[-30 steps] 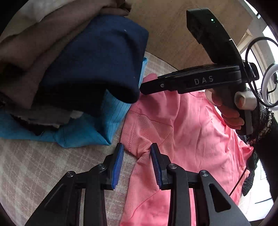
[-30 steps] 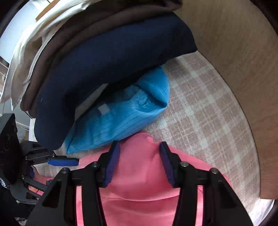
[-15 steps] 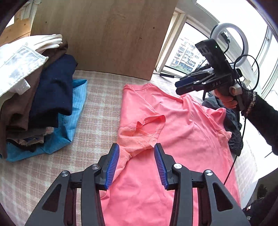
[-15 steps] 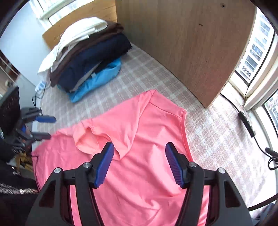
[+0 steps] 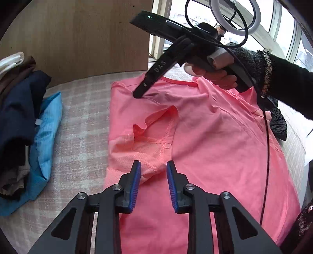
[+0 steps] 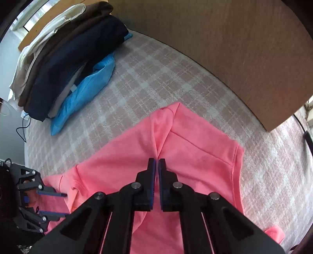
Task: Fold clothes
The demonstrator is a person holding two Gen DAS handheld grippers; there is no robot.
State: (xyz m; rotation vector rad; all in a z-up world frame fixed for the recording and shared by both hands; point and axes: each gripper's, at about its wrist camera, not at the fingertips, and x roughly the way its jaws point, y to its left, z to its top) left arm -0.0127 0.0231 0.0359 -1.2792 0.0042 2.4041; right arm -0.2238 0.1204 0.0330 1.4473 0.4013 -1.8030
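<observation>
A pink T-shirt (image 5: 215, 144) lies spread on the checked bed cover, with its left sleeve (image 5: 148, 134) folded in over the body. My left gripper (image 5: 153, 170) is open, its blue pads either side of the sleeve's lower edge. My right gripper (image 6: 157, 166) is shut on a pinch of the shirt's fabric near the shoulder (image 6: 166, 132); the cloth puckers into a ridge at its tips. It also shows in the left wrist view (image 5: 138, 95), tips down on the shirt near the collar. The left gripper shows at the lower left of the right wrist view (image 6: 60, 204).
A pile of folded clothes (image 5: 17, 109), navy, brown, white and blue, sits at the left on the checked cover (image 6: 156, 78). A wooden board (image 6: 234, 48) stands behind the bed. A dark garment (image 5: 277, 121) lies at the shirt's right edge. A ring light (image 5: 234, 17) stands by the window.
Both grippers came back down to the shirt. The right gripper, open half a second ago, has shut on the fabric near the shoulder. The left gripper stays open at the folded sleeve.
</observation>
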